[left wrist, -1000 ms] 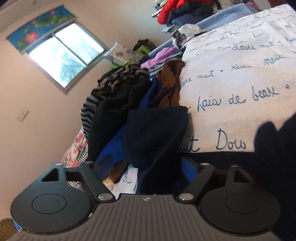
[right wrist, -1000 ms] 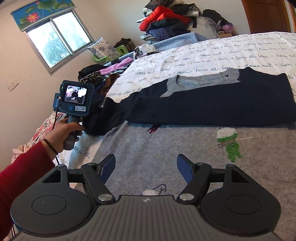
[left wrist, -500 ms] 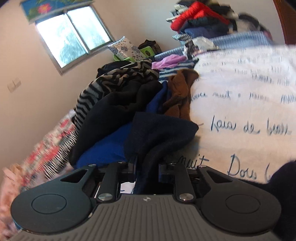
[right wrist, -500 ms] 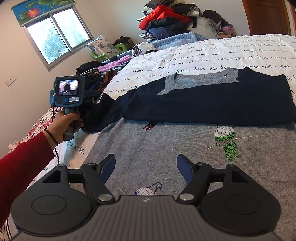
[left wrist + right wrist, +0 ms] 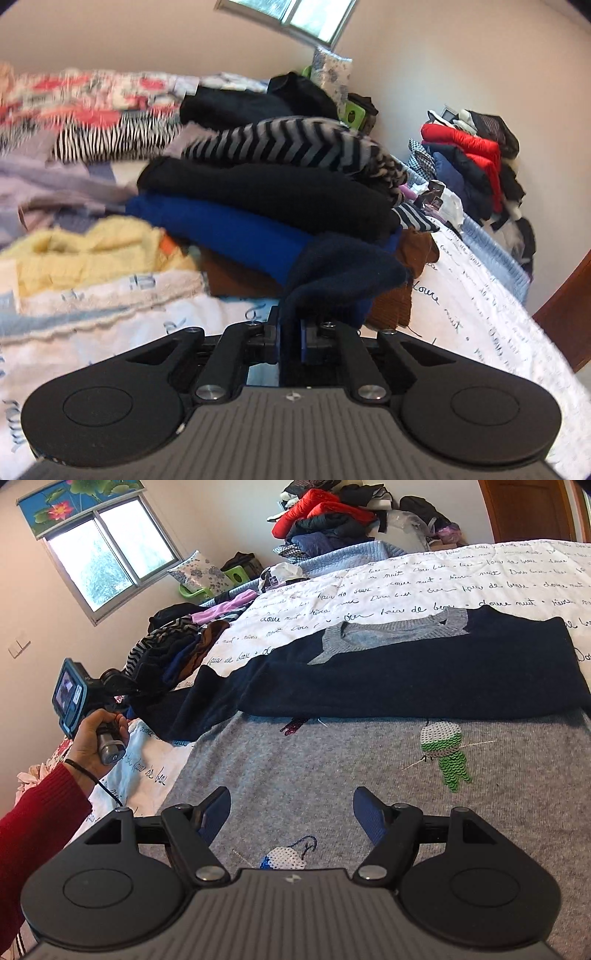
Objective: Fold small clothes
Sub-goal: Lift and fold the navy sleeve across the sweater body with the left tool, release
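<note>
soft daylight from window, left-view edges blurred.

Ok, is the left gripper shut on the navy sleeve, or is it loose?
Shut on it. The left gripper has its jaws nearly together with the navy sleeve bunched between them.

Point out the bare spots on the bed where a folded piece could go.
Free: printed bedspread beyond the navy sweater, up to the blue blanket. Crowded: clothes pile at the left edge, where the left tongs pinch the sleeve.
</note>
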A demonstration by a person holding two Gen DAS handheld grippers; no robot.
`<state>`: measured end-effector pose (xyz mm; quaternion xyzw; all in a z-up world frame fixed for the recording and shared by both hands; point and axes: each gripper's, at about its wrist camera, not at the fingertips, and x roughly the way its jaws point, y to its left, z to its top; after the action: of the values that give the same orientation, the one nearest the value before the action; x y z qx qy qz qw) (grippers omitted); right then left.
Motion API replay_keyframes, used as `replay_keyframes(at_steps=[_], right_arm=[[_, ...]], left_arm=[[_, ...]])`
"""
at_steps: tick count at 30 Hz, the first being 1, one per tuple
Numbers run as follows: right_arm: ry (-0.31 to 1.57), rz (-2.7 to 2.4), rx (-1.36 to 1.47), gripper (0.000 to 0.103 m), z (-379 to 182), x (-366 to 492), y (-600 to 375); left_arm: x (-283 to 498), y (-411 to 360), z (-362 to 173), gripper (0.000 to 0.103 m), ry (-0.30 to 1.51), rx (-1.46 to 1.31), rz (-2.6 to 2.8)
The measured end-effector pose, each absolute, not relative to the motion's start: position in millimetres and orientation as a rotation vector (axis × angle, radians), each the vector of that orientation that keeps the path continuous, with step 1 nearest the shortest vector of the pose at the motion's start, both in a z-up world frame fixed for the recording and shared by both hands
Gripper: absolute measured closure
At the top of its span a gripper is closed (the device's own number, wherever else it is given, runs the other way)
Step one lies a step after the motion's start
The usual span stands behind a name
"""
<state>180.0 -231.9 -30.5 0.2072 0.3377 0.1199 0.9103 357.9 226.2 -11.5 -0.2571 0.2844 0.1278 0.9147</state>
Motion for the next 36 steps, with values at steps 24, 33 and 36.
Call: replay_keyframes(at_steps=[24, 33, 36], right_arm=[[0.692, 0.242, 0.431, 0.029, -29, 174, -234], [0.657, 0.214, 0.453, 0.029, -23, 163, -251], [0.643, 0.196, 0.469, 0.029, -22, 158, -260]], left_arm=[[330, 153, 27, 0.095, 0.426, -0.187, 0.133], [275, 69, 77, 0.095, 0.275, -0.121, -0.083], [258, 38, 89, 0.095, 0.245, -0.111, -0.174]])
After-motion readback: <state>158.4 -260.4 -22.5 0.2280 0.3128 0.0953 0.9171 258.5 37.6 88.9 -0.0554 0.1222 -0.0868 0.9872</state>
